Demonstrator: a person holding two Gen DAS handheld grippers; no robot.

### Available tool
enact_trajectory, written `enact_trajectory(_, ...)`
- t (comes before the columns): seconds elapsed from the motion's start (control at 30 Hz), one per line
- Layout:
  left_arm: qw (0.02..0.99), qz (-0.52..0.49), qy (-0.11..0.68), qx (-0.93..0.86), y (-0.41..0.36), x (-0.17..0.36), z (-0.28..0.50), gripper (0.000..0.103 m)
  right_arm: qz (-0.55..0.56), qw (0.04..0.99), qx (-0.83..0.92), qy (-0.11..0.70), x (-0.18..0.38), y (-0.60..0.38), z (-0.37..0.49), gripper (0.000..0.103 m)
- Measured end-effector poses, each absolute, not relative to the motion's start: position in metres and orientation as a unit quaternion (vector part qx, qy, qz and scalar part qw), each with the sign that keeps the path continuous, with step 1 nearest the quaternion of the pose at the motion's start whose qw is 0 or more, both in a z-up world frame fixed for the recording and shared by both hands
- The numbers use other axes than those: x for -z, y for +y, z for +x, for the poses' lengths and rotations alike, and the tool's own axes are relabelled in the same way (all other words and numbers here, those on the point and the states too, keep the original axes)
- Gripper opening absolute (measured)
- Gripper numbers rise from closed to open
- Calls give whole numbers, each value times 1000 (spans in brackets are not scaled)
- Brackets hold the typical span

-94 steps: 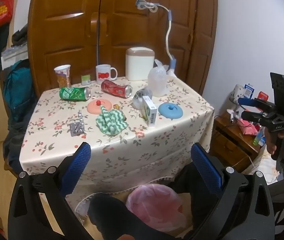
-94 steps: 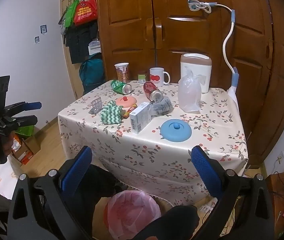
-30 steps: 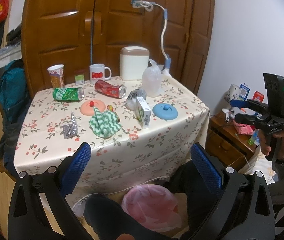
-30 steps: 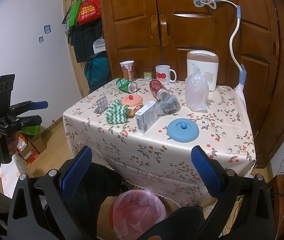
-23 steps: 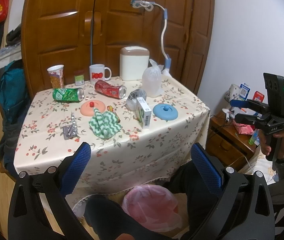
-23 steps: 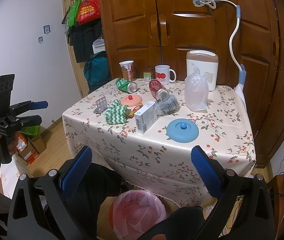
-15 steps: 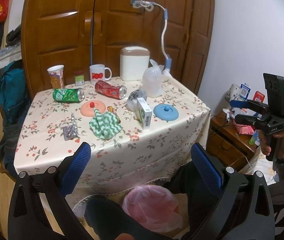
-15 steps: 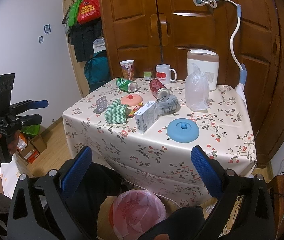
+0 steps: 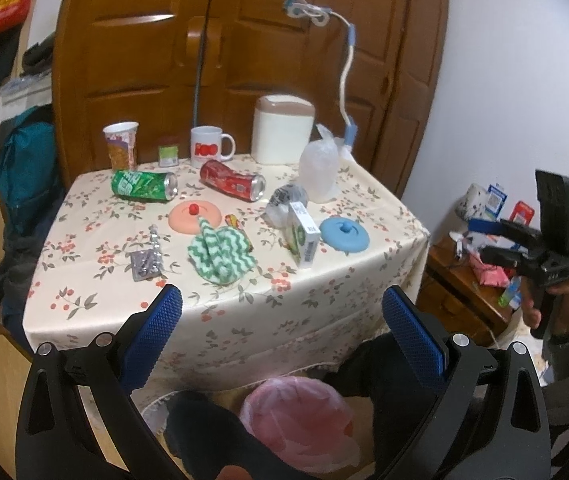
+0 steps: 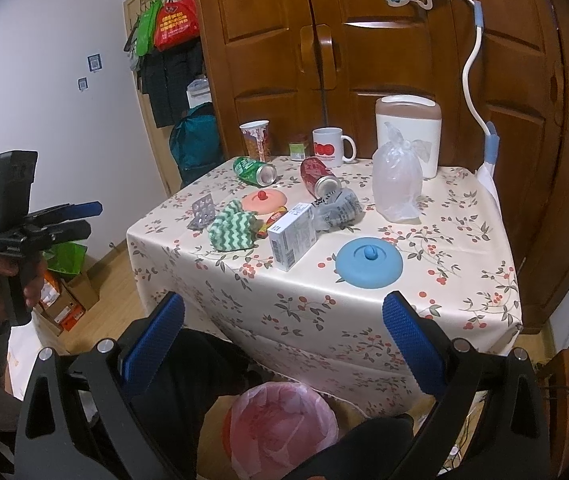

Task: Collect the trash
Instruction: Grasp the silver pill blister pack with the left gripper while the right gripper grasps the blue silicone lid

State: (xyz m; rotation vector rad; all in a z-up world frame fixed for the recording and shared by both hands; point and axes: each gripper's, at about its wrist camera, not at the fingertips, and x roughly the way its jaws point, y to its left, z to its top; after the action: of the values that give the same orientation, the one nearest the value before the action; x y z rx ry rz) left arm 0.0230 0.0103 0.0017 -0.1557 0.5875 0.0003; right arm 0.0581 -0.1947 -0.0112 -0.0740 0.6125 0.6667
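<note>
Both the left gripper and the right gripper hang spread wide and empty, short of the bench, so by my reckoning the collecting has not begun. The pink-lined bin on the floor, just in front of the bench and below both grippers, shows nothing but its liner.

Everything else sits on the bench. Largest is the knotted clear plastic bag toward the back, before the white canister, which looks like a keeper. Ahead of the bag lie the red can, the green can, crumpled wrapper and small carton. The green striped cloth, two silicone lids and mug crowd between them and may snag a reach. Smallest, the blister pack.
</note>
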Motion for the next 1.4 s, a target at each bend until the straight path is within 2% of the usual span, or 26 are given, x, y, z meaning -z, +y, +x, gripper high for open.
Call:
enact_trajectory(0.33, 961, -39, 267, -62, 44, -1, 51, 97, -39, 900, -314, 299, 17, -193, 83, 98)
enact_trajectory(0.9, 934, -64, 330, -116, 110, 55, 128, 96, -51, 902, -304, 304, 45, -174, 148, 98)
enact_trajectory(1.17, 925, -77, 351, -120, 126, 74, 158, 82, -55, 902, -298, 308, 62, -164, 179, 96)
enact_trajectory(1.2, 924, -76, 355, -120, 127, 77, 161, 77, -56, 902, -297, 310, 64, -162, 183, 95)
enact_trajectory(1.33, 920, -77, 365, -117, 132, 87, 172, 70, -60, 900, -291, 319, 73, -157, 199, 86)
enact_trajectory(1.4, 919, -80, 368, -116, 135, 91, 177, 61, -63, 899, -289, 324, 77, -154, 206, 84)
